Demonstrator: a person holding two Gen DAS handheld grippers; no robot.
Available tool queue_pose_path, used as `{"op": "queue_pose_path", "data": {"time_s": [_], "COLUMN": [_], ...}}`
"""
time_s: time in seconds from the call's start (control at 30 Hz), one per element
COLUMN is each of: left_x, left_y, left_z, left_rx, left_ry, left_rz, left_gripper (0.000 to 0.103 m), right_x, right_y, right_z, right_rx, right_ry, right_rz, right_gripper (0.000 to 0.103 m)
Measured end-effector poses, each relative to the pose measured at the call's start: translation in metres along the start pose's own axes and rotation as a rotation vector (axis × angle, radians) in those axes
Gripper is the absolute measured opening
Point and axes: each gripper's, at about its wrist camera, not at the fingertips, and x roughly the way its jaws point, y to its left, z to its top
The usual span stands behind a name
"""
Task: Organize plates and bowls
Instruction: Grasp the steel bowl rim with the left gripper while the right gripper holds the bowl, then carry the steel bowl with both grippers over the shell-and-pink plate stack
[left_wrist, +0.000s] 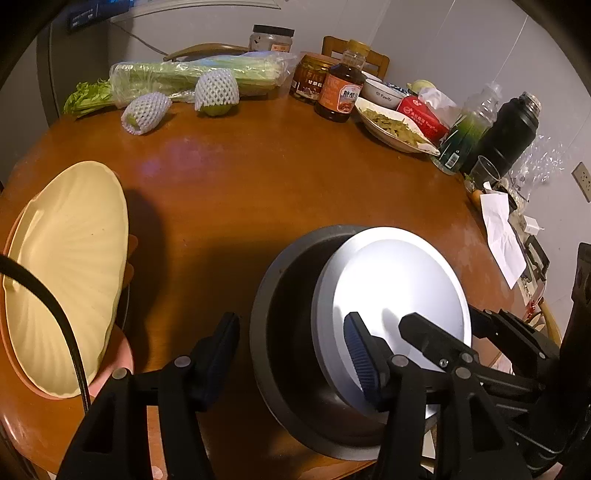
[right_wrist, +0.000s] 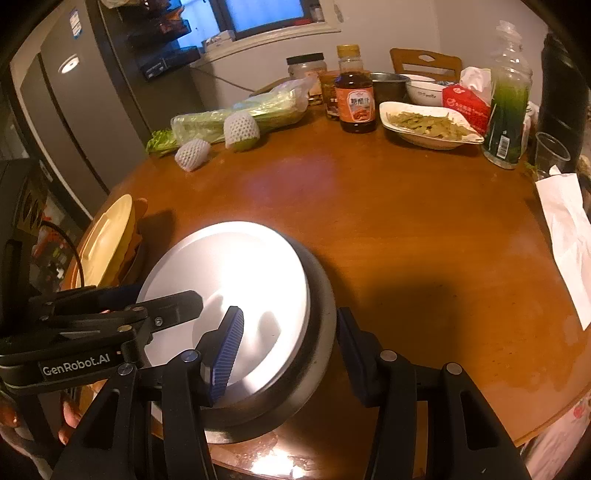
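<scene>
The round silver metal plate is propped tilted inside the dark metal bowl — nested for stacking. The bowl's rim is straddled by the left gripper and right gripper; whether gripped, unclear.

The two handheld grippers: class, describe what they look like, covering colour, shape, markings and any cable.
Both the left gripper and right gripper are black, angular linkage frames with silver pivot bolts and ribbed blue finger pads. The left one carries white "GenRobot.AI" lettering. A black cable curves past it.
</scene>
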Motion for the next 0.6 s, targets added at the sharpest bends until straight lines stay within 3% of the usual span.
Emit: {"op": "queue_pose_path", "data": {"time_s": [0.6], "left_x": [0.0085], "left_y": [0.0014], "left_z": [-0.0016], "left_rx": [-0.01], "left_ry": [0.024], "left_rz": [0.004], "left_gripper": [0.059], "right_x": [0.0073], "right_y": [-0.0025], "right_z": [-0.0055], "right_rx": [0.02], "right_ry": [0.029], "right_rz": [0.014], "right_gripper": [0.053]}}
